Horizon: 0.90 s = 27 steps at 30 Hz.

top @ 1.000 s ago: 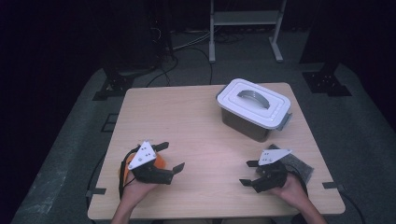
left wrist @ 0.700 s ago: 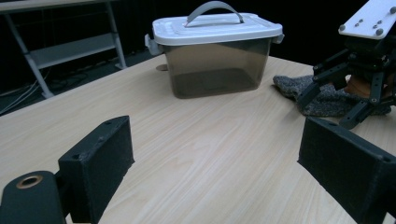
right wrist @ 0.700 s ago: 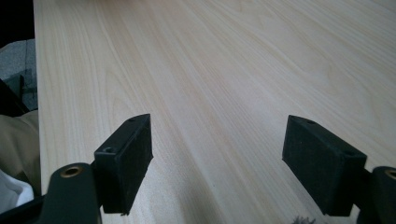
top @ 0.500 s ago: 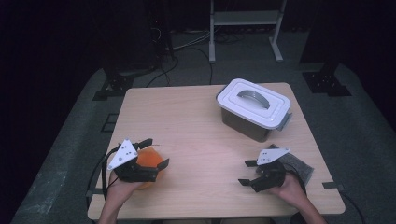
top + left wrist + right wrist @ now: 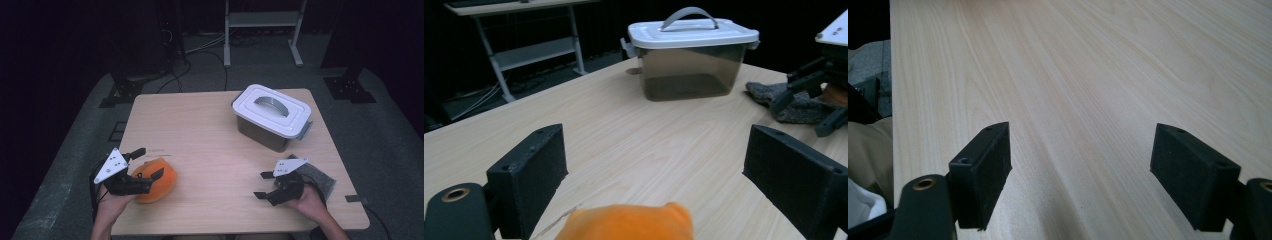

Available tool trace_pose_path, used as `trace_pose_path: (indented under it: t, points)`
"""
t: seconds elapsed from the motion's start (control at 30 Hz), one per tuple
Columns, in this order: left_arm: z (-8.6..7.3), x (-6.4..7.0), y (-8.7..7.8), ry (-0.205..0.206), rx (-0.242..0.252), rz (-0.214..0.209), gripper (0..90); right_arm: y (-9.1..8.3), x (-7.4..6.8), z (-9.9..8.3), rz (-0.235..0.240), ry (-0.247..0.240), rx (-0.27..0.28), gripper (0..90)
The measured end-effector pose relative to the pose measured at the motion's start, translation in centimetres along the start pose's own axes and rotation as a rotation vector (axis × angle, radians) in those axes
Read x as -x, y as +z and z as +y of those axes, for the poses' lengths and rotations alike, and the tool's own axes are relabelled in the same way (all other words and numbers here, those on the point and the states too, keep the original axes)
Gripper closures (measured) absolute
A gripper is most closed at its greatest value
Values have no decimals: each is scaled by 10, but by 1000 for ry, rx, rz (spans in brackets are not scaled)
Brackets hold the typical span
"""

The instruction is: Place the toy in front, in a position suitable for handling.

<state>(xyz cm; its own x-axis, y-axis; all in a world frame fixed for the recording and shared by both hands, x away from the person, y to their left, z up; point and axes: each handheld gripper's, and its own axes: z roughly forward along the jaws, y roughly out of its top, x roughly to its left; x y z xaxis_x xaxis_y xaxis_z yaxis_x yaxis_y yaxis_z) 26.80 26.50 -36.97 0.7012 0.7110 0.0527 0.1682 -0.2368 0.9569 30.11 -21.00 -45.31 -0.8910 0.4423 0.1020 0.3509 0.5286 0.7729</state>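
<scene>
Jaws of the left gripper stand spread wide, one on each side of an orange soft toy without pressing it; in the left gripper view the orange toy sits low between the two black pads, which are clear of it. Landmark for everything else is the lidded storage box, grey-walled with a white lid and a grey handle, on the wooden table. Relative to the box, the toy lies well apart, toward the person's left near corner. The right gripper is nearer the box, on the person's side of it, released and empty over bare tabletop. A grey cloth lies just beside that gripper.
</scene>
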Motion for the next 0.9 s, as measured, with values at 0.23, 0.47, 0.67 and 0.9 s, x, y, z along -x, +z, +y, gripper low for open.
trace_pose_path:
  t: [0.23,0.47,0.67,0.9]
  points:
    - [-11,-15,-14,-36,-11,34,96,0,-1,1,1,-7,1,230]
    - [-27,-26,-16,-51,-49,33,140,1,-1,2,7,-14,-2,230]
    - [-44,-33,-13,-83,-84,1,179,2,-1,2,11,-13,-1,230]
    - [-60,-40,-8,-137,-140,-37,225,2,-2,3,10,-18,-3,230]
